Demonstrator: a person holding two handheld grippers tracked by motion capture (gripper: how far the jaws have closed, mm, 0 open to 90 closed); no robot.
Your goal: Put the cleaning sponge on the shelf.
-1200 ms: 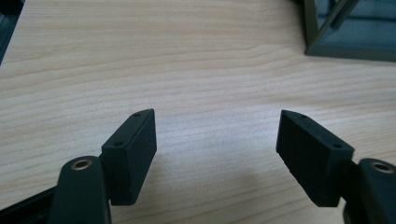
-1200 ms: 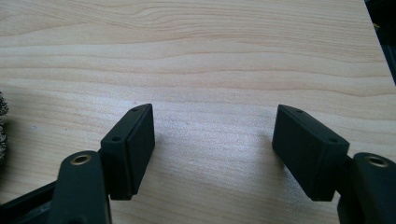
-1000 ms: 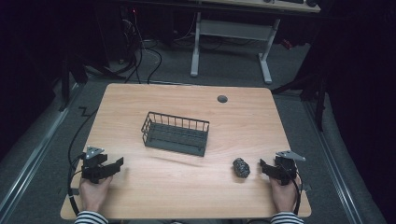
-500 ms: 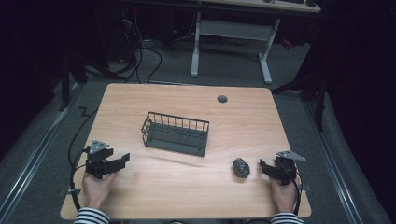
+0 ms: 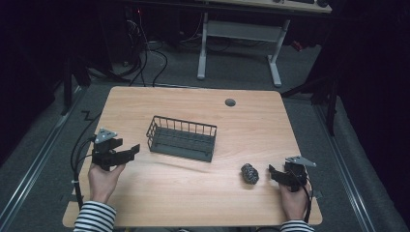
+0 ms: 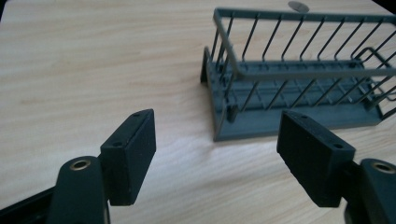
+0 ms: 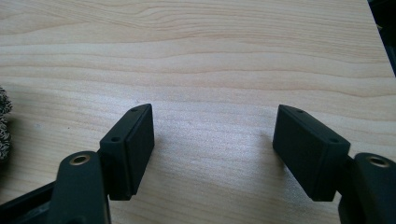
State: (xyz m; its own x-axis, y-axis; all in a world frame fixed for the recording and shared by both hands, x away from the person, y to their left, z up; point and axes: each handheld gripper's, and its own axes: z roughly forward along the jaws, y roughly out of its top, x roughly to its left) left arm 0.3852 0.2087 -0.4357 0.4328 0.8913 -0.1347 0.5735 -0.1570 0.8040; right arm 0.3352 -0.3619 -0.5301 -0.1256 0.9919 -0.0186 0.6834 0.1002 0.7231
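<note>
Pale wood-grain desk (image 5: 193, 198), lit against a dark room. Near its middle, slightly left: dark grey rectangular wire basket (image 5: 182, 139) with a slatted floor, upright, nothing seen inside. Towards the far edge, beyond the basket: small round grey grommet (image 5: 230, 102).

At the near left, held in a hand (image 5: 104, 176) with a striped sleeve (image 5: 94, 217): left claw (image 5: 126, 153), black, grey three-cornered plate on top, pointing right towards the basket's near left end. Raised off the wood, apart from the basket, touching nothing. From the left gripper view: left claw (image 6: 224, 135) spread wide, nothing between the pads, bare wood below; basket (image 6: 299, 74) just ahead and to the right, its short end wall and near corner closest; grommet (image 6: 298, 6) at the top edge.

At the near right, held in the other hand (image 5: 291, 198): right claw (image 5: 273, 175), black, also plate-topped, low over the desk, pointing left. Just beside its tips, not touching: small dark mottled knobbly lump (image 5: 249, 173), lying on the wood between the basket and that claw, well clear of the basket. From the right gripper view: right claw (image 7: 212, 140) likewise gaping, empty, plain wood grain between the pads; same lump (image 7: 3, 123) barely visible at the left edge, outside the left jaw, grey-and-cream scaly texture, too cropped to identify further.
</note>
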